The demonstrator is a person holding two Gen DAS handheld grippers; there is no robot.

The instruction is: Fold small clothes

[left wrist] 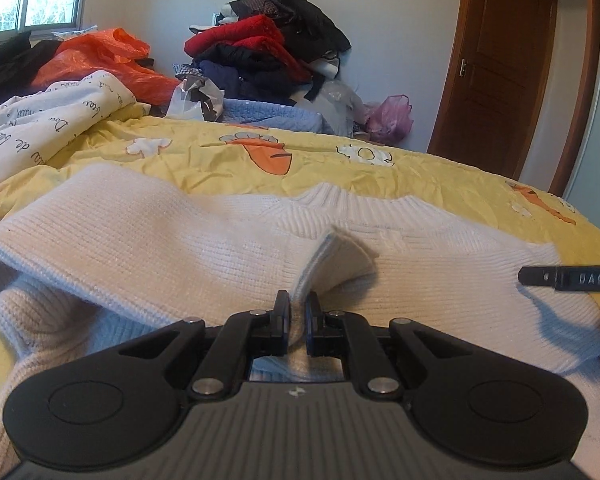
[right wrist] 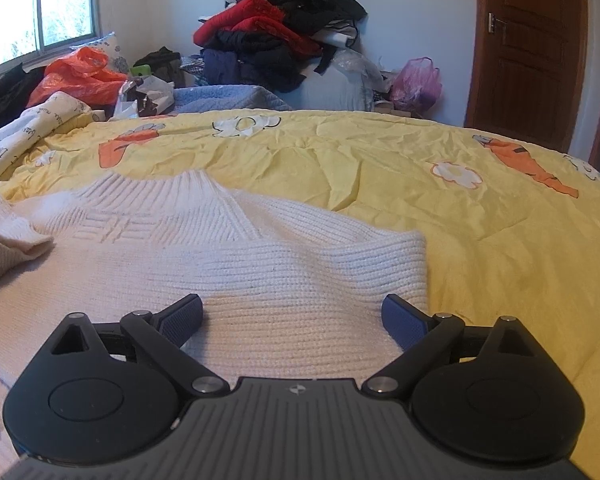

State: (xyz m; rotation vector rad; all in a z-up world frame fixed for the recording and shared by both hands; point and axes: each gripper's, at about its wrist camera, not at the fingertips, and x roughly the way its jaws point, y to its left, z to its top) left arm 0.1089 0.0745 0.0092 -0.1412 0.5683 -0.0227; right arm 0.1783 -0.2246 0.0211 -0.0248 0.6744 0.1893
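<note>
A white knit sweater (left wrist: 160, 232) lies spread on the yellow bedspread (left wrist: 440, 184), collar toward the far side. Its left sleeve is drawn across the body, and my left gripper (left wrist: 298, 302) is shut on the fabric by the cuff (left wrist: 340, 256). In the right wrist view the same sweater (right wrist: 260, 264) shows its collar (right wrist: 160, 188) and its folded right edge (right wrist: 416, 264). My right gripper (right wrist: 292, 312) is open just above that side, blue pads (right wrist: 404, 320) wide apart with only flat knit beneath. One right finger (left wrist: 568, 279) shows at the left view's right edge.
A heap of dark and red clothes (left wrist: 268, 40) stands against the far wall. An orange plastic bag (left wrist: 100, 56), a white printed cloth (left wrist: 40, 120) and a blue blanket (left wrist: 268, 114) lie at the bed's far left. A pink bag (right wrist: 416, 80) and a wooden door (right wrist: 532, 52) are at right.
</note>
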